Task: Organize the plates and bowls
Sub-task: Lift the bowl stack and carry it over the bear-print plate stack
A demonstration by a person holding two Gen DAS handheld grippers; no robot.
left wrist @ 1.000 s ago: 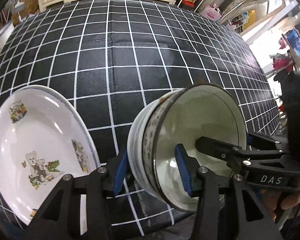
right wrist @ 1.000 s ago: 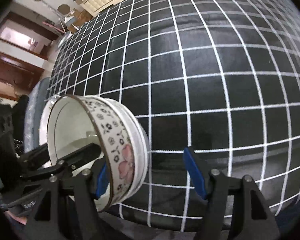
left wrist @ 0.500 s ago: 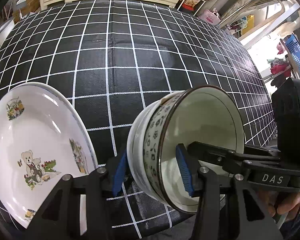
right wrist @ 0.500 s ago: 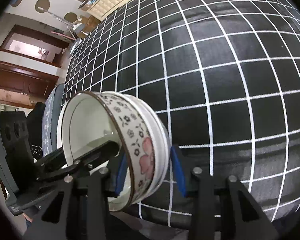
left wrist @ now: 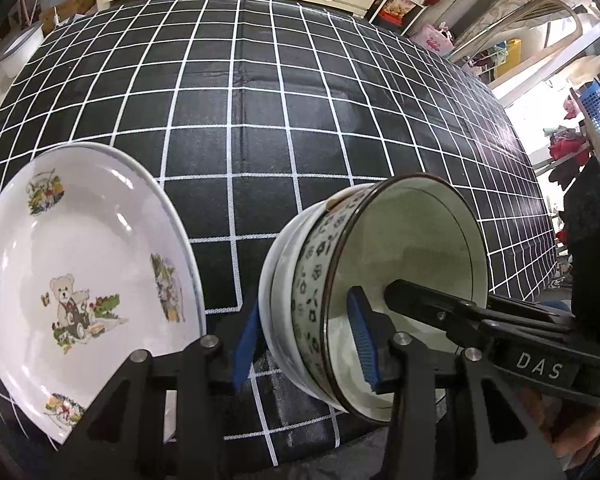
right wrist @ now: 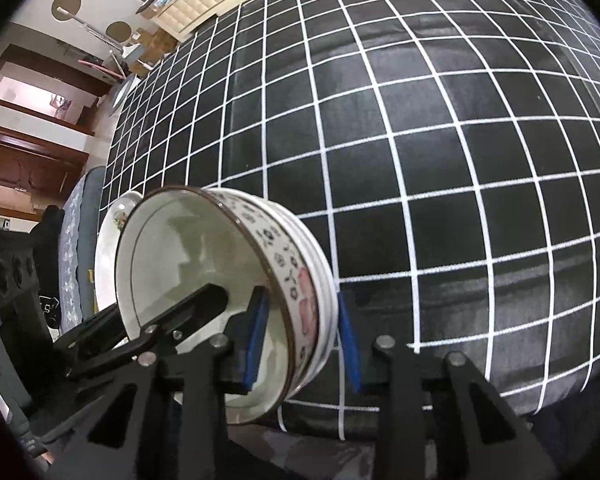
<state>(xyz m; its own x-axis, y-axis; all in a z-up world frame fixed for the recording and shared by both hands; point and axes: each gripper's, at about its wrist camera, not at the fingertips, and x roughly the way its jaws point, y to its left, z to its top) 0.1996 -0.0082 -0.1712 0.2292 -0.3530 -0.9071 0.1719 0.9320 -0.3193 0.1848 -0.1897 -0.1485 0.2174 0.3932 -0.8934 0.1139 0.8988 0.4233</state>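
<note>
A tabletop (left wrist: 300,92) under a black cloth with a white grid fills most of both views, curving away toward cream furniture along the top edge of each frame.

Next in size is a white plate (left wrist: 80,292) printed with a teddy bear and small flower motifs. It sits at the lower left of the left wrist view, its lower rim hidden behind the black gripper frame. In the right wrist view only a sliver of its rim shows at centre left, behind the bowls.

The stacked bowls (left wrist: 312,300) sit at lower centre right of the left wrist view, tipped on edge so the white inside faces right. The inner bowl has a dark rim line and a band of small black flowers; a plain white bowl wraps around it. In the right wrist view the bowls (right wrist: 300,292) appear at lower left, with a pink flower on the band.

The left hand-held gripper (left wrist: 304,344) is partly open, its jaws closing; one blue pad is on the outer wall and the other inside the bowls, gripping the stack's wall. The right hand-held gripper (right wrist: 304,344) also straddles that wall from the opposite side. Its jaws are closing, with one pad inside and the other touching the outer rim.

A fingertip (left wrist: 580,440) shows at the lower right.
</note>
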